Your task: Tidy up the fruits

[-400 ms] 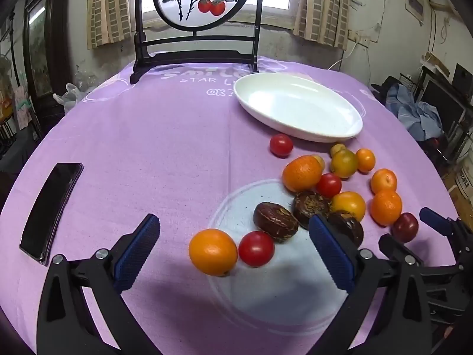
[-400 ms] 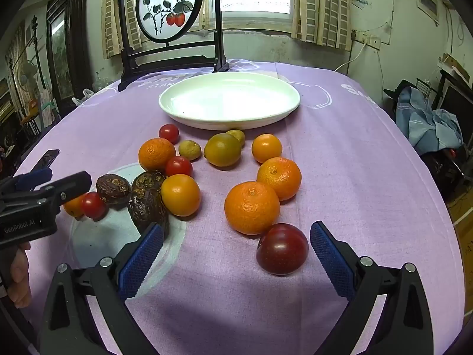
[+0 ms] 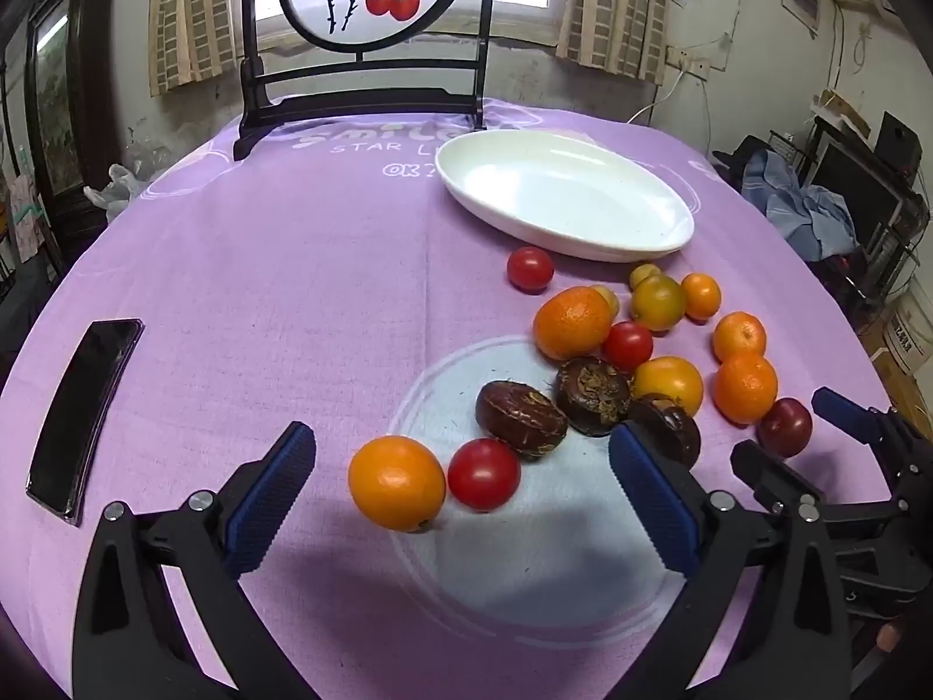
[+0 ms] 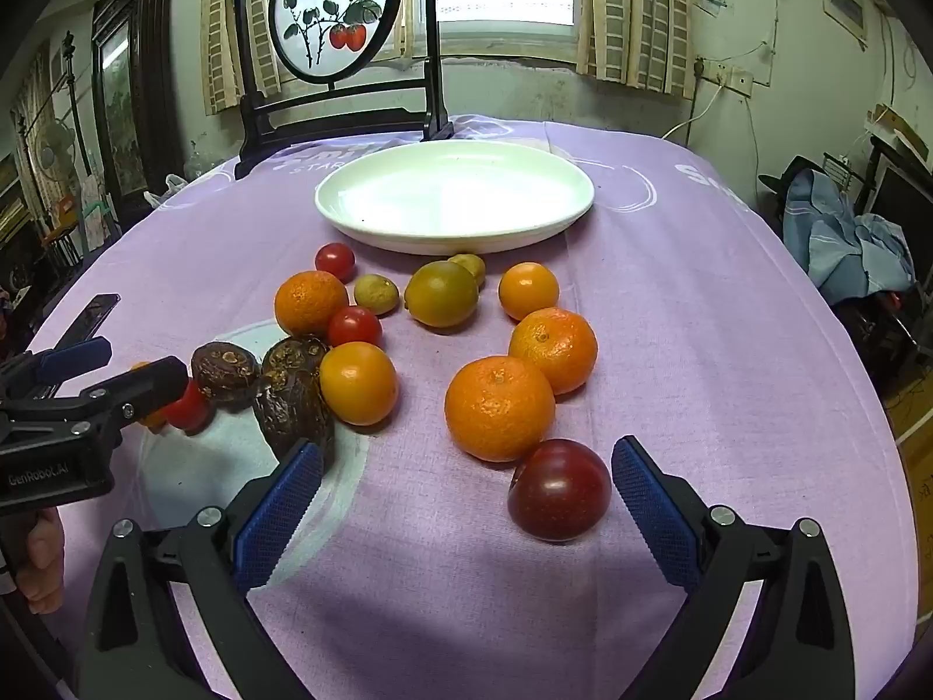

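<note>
1. Left wrist view: the left gripper [image 3: 460, 481] hangs low over the counter [image 3: 262, 291], its fingers [image 3: 271, 490] wide apart and holding nothing. An orange fruit [image 3: 397, 482] and a red tomato [image 3: 484, 473] lie touching each other just ahead, between the fingers.

2. Right wrist view: the right gripper [image 4: 466, 501] is likewise spread wide and empty. A dark red plum [image 4: 558, 489] lies between its fingers, nearer the right-hand one, and touches a large mandarin [image 4: 499, 408] behind it.

3. The white plate [image 4: 350, 221] stands farther back on the purple cloth and is bare; no fruit lies in it.

4. All the fruit sits loose on the cloth in front of the plate: mandarins, small tomatoes, greenish citrus [image 4: 441, 293] and three dark brown wrinkled fruits [image 3: 521, 420], several touching one another.

5. Judged from this, the sorting has not visibly begun. If the plate is the goal, every piece is left to move.

6. Both grippers appear lined up for a first pick: the left on the orange fruit or tomato, the right on the plum.

7. A black phone [image 3: 81, 414] lies well apart at the left.
</note>
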Demonstrator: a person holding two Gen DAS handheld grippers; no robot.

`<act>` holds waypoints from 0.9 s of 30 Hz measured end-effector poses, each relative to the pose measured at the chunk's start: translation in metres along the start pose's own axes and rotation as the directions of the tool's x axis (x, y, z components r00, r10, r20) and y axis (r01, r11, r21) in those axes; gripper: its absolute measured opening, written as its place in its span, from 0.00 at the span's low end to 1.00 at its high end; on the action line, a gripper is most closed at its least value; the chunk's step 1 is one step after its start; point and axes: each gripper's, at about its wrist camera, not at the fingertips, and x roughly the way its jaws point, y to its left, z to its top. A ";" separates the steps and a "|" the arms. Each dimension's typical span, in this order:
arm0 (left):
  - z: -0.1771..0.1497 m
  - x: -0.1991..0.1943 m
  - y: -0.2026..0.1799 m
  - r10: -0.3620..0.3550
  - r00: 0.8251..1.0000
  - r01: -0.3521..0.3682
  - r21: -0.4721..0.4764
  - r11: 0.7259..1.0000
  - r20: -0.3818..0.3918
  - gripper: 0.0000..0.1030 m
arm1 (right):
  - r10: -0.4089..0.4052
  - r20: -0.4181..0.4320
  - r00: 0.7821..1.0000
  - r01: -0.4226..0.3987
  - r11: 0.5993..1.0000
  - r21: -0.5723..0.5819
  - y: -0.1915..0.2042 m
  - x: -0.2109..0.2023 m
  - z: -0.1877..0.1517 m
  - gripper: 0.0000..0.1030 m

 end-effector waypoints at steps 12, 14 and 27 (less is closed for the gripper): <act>-0.001 0.010 -0.003 -0.008 0.999 0.009 0.033 0.999 -0.034 0.96 | 0.000 -0.006 1.000 0.000 1.000 0.002 -0.001 0.002 0.000 0.97; -0.001 0.011 -0.002 -0.009 0.999 0.010 0.024 1.000 -0.039 0.96 | 0.000 -0.006 1.000 0.000 1.000 0.000 0.001 0.003 -0.001 0.97; -0.001 0.012 0.001 -0.001 0.999 0.001 0.012 1.000 -0.039 0.96 | 0.002 -0.008 1.000 -0.002 1.000 0.000 0.002 0.003 0.000 0.97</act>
